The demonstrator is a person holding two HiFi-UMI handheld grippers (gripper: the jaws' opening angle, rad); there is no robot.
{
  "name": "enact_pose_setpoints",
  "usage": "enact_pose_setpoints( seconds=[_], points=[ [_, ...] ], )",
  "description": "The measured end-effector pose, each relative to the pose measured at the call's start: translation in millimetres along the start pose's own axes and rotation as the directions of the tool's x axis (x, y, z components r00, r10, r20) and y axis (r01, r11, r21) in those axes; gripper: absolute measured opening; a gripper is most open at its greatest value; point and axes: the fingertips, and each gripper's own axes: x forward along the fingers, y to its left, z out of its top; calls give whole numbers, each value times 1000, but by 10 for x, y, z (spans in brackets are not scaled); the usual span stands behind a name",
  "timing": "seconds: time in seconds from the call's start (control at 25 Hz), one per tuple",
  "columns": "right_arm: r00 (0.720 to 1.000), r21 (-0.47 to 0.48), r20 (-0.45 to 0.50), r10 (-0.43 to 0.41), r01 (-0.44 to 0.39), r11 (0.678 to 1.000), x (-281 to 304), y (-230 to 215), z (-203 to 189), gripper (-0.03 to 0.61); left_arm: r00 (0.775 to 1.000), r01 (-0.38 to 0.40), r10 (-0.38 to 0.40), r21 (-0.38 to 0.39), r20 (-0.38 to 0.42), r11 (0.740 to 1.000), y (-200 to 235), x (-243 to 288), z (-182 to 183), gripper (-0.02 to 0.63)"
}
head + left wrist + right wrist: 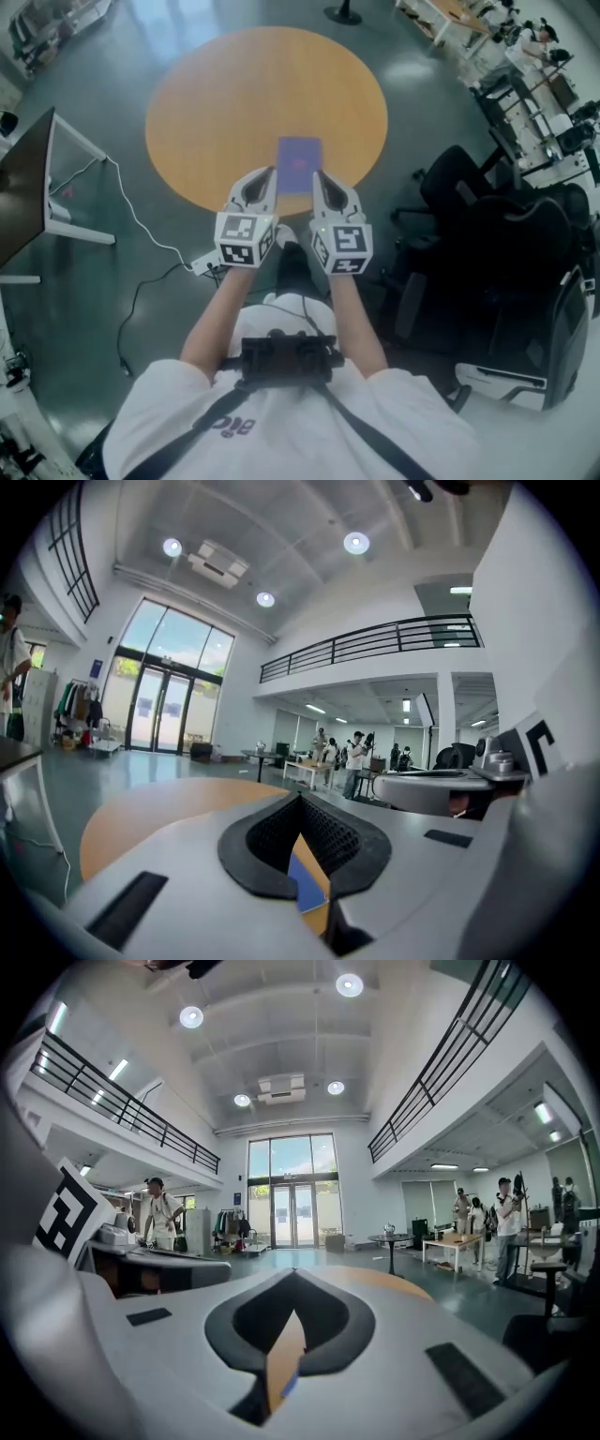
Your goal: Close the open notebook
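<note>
- apparently the closing is done: the flat purple rectangular notebook (299, 164) lies shut, cover up, near the near edge of the round orange table (216, 103).
- its long axis runs from that edge toward the table's middle; i can't tell the spine side.
- the left gripper (266, 176) and right gripper (319, 178) hang above the table's near edge, jaws pressed together, holding nothing.
- next likely calls only for drawing both back.

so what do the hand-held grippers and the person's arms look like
Both the left hand-held gripper and right hand-held gripper are light grey shells with black textured pads, each carrying a white cube printed with black square markers. The person wears a white short-sleeved T-shirt crossed by black straps.
</note>
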Motion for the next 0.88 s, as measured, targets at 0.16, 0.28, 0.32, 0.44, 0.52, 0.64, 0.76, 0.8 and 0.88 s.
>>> enact_pose_setpoints(
  seconds=[0.16, 0.28, 0.32, 0.44, 0.52, 0.64, 0.76, 0.8, 0.88],
  points=[
    [999, -23, 38, 21, -20, 1000, -41, 191, 197, 15, 997, -24, 21, 42, 72, 999, 58, -201, 267, 11],
    [998, -36, 58, 37, -35, 999, -40, 307, 303, 15, 995, -32, 28, 39, 100, 999, 96, -282, 383, 12],
    [997, -39, 62, 40, -37, 999, -39, 339, 336, 15, 994, -37, 32, 40, 102, 999, 114, -308, 408, 12],
    [997, -43, 68, 43, -40, 998, -22, 420, 378, 15, 992, -41, 37, 38, 117, 998, 175, -370, 460, 12],
    [997, -45, 66, 43, -40, 998, -10, 448, 371, 15, 991, -47, 42, 36, 129, 998, 212, -397, 494, 11],
    [997, -52, 58, 41, -38, 998, 6, 464, 368, 15, 991, -46, 42, 32, 124, 998, 253, -398, 446, 12],
    [997, -57, 54, 48, -45, 997, 42, 473, 360, 15, 992, -49, 46, 24, 118, 999, 289, -384, 418, 12],
    [998, -58, 51, 46, -43, 997, 55, 466, 351, 15, 992, -52, 49, 23, 118, 998, 299, -378, 424, 11],
    [998, -61, 46, 40, -37, 997, 83, 444, 342, 15, 992, -57, 55, 20, 117, 998, 320, -360, 428, 12]
  ],
)
